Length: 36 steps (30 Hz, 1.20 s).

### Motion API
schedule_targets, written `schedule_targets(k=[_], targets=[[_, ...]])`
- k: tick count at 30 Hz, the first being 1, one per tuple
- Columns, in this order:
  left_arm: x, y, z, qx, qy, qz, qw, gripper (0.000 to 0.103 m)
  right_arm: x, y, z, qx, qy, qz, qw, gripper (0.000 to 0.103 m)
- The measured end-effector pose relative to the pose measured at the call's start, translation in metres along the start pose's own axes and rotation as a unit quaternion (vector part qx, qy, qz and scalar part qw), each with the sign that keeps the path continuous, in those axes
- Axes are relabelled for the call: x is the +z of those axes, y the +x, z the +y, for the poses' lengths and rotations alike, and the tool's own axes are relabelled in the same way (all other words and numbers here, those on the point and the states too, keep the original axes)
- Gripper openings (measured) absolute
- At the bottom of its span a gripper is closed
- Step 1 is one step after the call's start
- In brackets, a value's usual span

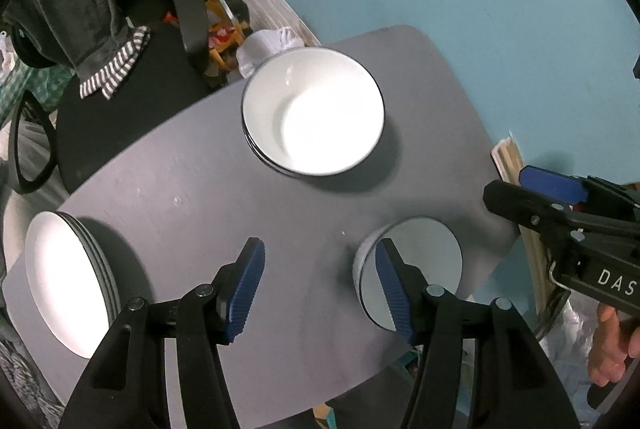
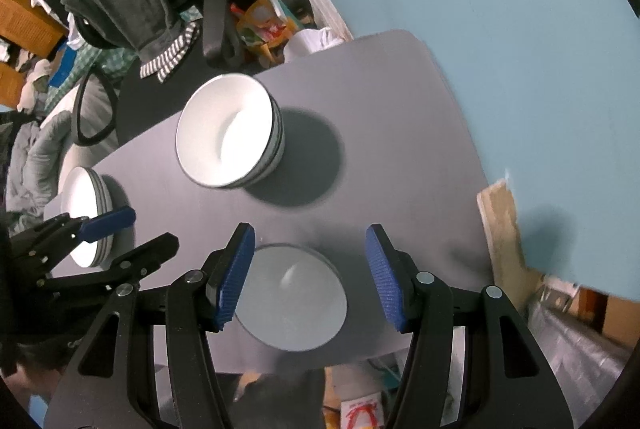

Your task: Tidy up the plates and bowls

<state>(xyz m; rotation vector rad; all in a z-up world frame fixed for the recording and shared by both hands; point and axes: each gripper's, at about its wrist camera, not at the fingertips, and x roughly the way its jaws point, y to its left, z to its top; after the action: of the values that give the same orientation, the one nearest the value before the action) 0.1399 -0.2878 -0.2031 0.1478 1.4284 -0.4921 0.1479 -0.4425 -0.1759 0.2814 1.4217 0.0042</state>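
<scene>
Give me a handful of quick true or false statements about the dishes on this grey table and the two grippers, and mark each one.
1. The stack of bowls sits on the grey table. True.
2. The stack of plates lies right against the bowls. False: it lies apart, near the table's other edge.
3. The left gripper is clamped on a plate. False: its jaws are open and hold nothing.
4. The small bowl stands alone, not stacked. True.
5. The right gripper is open, with nothing pressed between its pads. True.
6. The wall behind the table is red. False: the wall is light blue.
</scene>
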Motion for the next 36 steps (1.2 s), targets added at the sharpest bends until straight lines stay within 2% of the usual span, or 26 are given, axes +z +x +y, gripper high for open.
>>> schedule_targets(k=[12,22,36], targets=[[-0.024,0.030,-0.016,-0.013,0.014,0.034,0.9992,0.063,-0.038,0.024,-0.017,0.013,0.024,0.025,0.999,0.059],[-0.035,0.068,-0.020,-0.015,0.018,0.076,0.9968,0.063,-0.050,0.061,-0.036,0.014,0.054,0.049,0.997,0.059],[-0.032,0.100,-0.020,-0.010,0.009,0.103,0.9945,0.063,-0.061,0.099,-0.042,0.013,0.045,0.070,0.996,0.059]])
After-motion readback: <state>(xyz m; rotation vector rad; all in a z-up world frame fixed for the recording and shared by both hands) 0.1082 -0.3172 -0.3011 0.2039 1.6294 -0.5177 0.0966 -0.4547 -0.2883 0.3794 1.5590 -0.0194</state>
